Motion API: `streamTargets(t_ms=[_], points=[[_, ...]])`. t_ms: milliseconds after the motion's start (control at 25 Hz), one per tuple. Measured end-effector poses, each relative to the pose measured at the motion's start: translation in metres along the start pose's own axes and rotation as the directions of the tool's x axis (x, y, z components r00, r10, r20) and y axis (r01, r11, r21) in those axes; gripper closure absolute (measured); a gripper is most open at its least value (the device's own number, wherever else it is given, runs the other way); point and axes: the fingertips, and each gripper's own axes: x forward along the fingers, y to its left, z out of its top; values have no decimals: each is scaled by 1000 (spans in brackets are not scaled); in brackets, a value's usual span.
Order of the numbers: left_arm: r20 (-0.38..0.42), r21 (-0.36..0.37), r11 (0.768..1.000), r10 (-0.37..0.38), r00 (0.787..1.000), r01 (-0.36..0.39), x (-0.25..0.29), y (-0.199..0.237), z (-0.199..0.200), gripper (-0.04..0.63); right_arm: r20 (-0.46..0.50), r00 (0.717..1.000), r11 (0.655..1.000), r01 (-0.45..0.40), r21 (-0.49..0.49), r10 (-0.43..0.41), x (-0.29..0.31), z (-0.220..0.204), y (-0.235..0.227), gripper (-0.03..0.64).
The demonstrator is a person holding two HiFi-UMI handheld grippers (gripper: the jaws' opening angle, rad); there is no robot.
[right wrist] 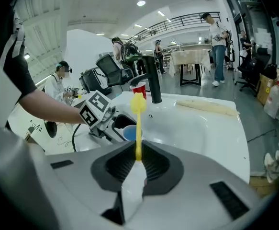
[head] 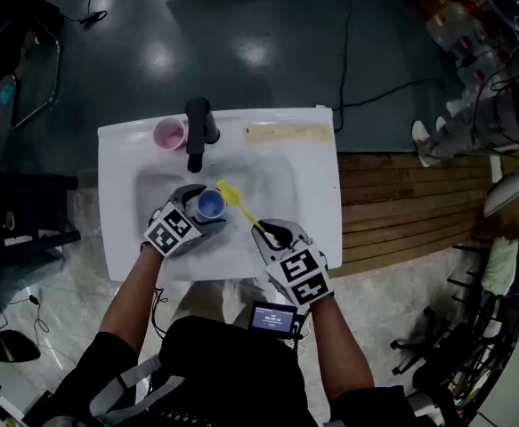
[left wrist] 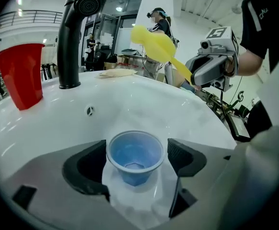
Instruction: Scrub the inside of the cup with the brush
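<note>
From the head view, a white sink (head: pixel 312 149) with a dark tap (head: pixel 199 132) lies below the person, and a pink cup (head: pixel 169 134) stands on its rim left of the tap; down in the basin the left tongs (head: pixel 197 206) reach around a blue cup (head: pixel 210 205), while the right tongs (head: pixel 268 231) hold a yellow brush (head: pixel 232 196) whose head hangs just beside the cup's rim. In the left gripper view, the left tongs (left wrist: pixel 137 158) stand wide apart with the blue cup (left wrist: pixel 135 157) upright on the basin floor between them, a clear gap showing at the right pad, so nothing is clamped; the brush head (left wrist: pixel 153 42) hovers above and beyond the cup, not inside it. In the right gripper view, the right tongs (right wrist: pixel 138 158) are closed on the thin handle of the brush (right wrist: pixel 138 123), which points up and away toward the tap (right wrist: pixel 152 80), with the blue cup (right wrist: pixel 128 132) just left of the handle
</note>
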Motion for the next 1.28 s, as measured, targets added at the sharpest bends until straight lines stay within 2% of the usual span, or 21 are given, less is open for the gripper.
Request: streamTargets(t_ms=[160,240,560,720,920,1080,1280], points=[[1,2,1000,-11,1000,11,2,0,0,204,-5,1000,1000,3,7,-3,0,-2,-1,575],[4,-2,1000,-13,1000,13,2,0,0,227,-7,1000,1000,5,9,-5,0,-3,-1,575],[34,-3,1000,-5,999,5,0,1,7,229,-26,1000,1000,10,-4,-10,-1,-9,-6,575],[50,24,1000,5,999,-6,-11,-3,18,229,-52,999,998,8,-59,-11,-5,-11,-9,575],[49,100,994,27,998,-32,-31,-12,34,229,-104,995,983,-10,-182,-9,-17,-11,-10,575],[41,170,984,55,998,-62,-49,-16,49,229,-151,989,941,-50,-335,-2,-21,-4,-7,575],[12,231,970,75,997,-76,-68,-31,63,229,-239,970,834,-104,-543,-35,-32,7,1,575]])
